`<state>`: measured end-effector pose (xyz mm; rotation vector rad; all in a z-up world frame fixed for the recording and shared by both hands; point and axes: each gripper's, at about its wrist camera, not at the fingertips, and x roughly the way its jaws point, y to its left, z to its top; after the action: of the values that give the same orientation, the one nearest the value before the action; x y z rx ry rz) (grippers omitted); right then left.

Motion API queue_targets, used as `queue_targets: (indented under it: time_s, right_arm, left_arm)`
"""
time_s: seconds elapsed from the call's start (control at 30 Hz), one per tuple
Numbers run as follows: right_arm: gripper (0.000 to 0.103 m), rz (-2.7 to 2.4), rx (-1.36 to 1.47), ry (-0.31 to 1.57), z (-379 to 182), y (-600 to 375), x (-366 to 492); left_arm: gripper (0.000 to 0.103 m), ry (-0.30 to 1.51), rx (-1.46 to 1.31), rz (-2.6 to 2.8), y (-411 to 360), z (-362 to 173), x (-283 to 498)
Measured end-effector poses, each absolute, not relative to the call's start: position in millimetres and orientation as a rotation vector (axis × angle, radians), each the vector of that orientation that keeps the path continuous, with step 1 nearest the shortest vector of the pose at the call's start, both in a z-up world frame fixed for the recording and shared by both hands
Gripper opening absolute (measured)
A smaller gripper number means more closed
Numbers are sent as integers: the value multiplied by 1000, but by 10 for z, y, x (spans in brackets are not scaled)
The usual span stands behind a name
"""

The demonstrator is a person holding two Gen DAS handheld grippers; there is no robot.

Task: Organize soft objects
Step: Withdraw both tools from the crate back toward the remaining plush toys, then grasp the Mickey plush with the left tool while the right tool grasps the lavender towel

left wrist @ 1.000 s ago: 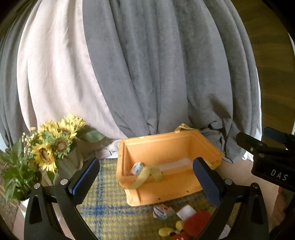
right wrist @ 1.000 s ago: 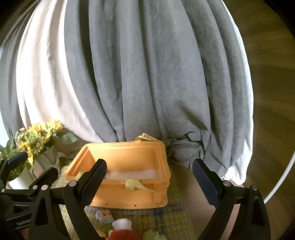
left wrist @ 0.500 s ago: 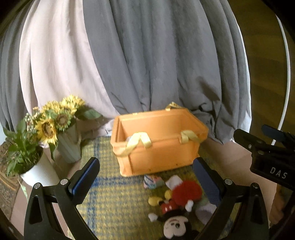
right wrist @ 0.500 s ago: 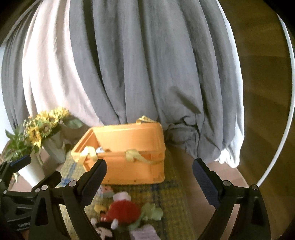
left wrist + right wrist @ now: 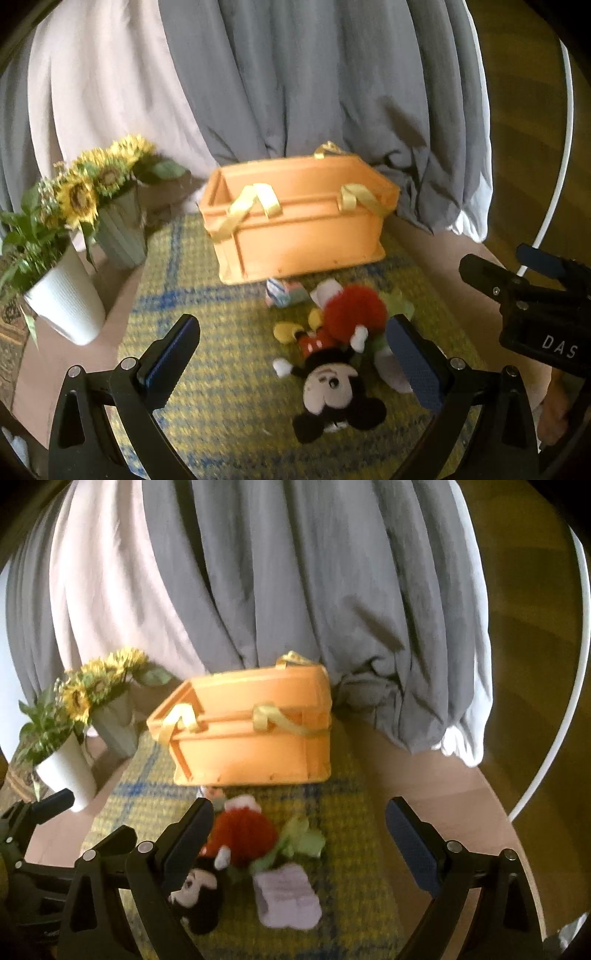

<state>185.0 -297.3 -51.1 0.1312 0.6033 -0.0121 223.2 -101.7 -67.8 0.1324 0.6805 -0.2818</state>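
An orange basket [image 5: 299, 225] with pale yellow strap handles stands on a yellow-and-blue checked mat [image 5: 221, 398], its back close to a hanging grey curtain [image 5: 295, 81], and the soft things lie in a loose heap on the mat just in front of it. Nearest the basket's front wall is a small striped soft block [image 5: 282, 293]; beside that sits a red fluffy ball [image 5: 354, 314], and a mouse plush toy [image 5: 332, 384] lies on its back with its head toward the camera, its red-shorted body touching the ball. A green leafy soft piece [image 5: 301, 840] pokes out from under the ball on the right, and a pale lilac folded cloth [image 5: 288, 895] lies flat on the mat just nearer than it (the right wrist view shows both best). The left gripper [image 5: 295, 365] hovers over the mat with its jaws spread wide and nothing between them, the plush lying below the gap. The right gripper [image 5: 299, 845] likewise has its jaws wide apart and empty, above the ball and the cloth. Off the mat to the left stand a white ribbed pot [image 5: 64, 299] of greenery and a grey-green vase [image 5: 122, 232] of sunflowers
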Motion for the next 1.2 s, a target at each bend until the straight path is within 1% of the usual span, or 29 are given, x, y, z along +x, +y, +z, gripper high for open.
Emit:
queue_targets:
  time_s: [0.33,0.5,0.63,0.87,1.03,1.13,1.2]
  right_arm:
    - [95,21,177,740,-898,-3021,1807]
    - [94,41,193,810,-1098,-3054,1857]
    - [93,61,225,869,-1275,-3085,1918]
    - [87,94,285,955,-1559,-3120,2036]
    - [83,109,309,989,-1676,-3121,2114]
    - [77,106,309,1001,-1730,-3133,2146]
    - [73,108,301,1003,-1752,-3129,2162]
  left_arm:
    - [103,794,155,-297,-1119,-1004,2216]
    - [103,888,136,-326,-1170,-1203,2287]
    - [103,919,158,-330,-1227,-1337,2310]
    - [102,970,138,-345,-1265,-1528,2404]
    - [102,962,123,-349,-1289,-1630,2476]
    - [102,966,127,-348,-1315,-1700,2518]
    - [99,973,133,-348,-1331,-1748,2545]
